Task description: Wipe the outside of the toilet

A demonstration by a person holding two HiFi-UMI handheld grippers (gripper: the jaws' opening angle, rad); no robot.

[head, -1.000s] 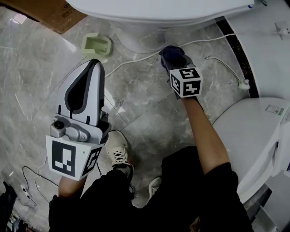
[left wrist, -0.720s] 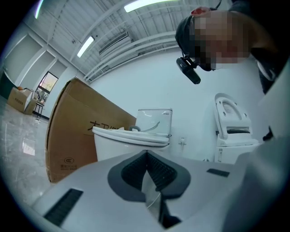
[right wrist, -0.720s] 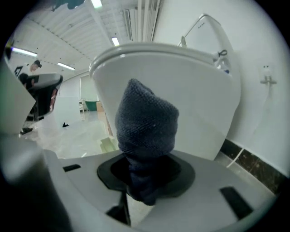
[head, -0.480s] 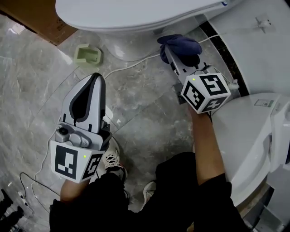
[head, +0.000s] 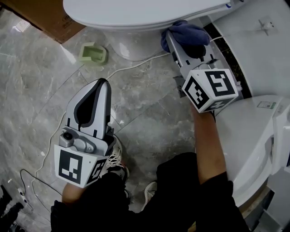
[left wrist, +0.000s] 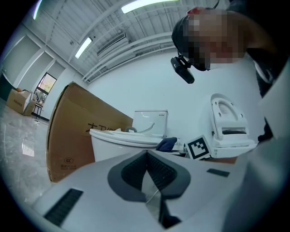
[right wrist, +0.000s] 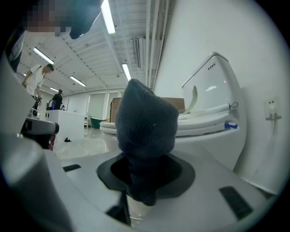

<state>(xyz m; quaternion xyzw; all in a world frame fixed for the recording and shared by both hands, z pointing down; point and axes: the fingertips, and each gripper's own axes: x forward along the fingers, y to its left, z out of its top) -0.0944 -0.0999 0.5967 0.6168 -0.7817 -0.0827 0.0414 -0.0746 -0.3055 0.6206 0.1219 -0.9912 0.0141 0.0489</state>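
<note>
Nearest, the person's sneaker [head: 118, 156] is resting on the marble floor [head: 41, 104]. Just beside it the left tongs [head: 100, 84] are hanging low over the floor, well away from the work. Their jaws are pressing together on nothing, and in the left gripper view the ribbed pads [left wrist: 159, 168] are meeting in one closed seam.

Further out, the right arm is reaching forward, with the marker cube [head: 209, 89] facing up. The right tongs [head: 174, 37] are pinching a dark blue cloth [head: 190, 32], which is bunching up out of the jaws in a rounded lump. In the right gripper view it is filling the space between them.

The cloth is sitting at the right side of the toilet [head: 136, 11], just under the rim of the closed seat and beside the bowl. Whether it is actually touching the porcelain cannot be told.

A white cable [head: 136, 63] is trailing across the floor in front of the bowl, and a green plastic piece [head: 93, 53] is lying to its left. Beyond that a cardboard box [head: 45, 16] is standing by the toilet, and a second toilet [head: 253, 136] is showing at the right edge.
</note>
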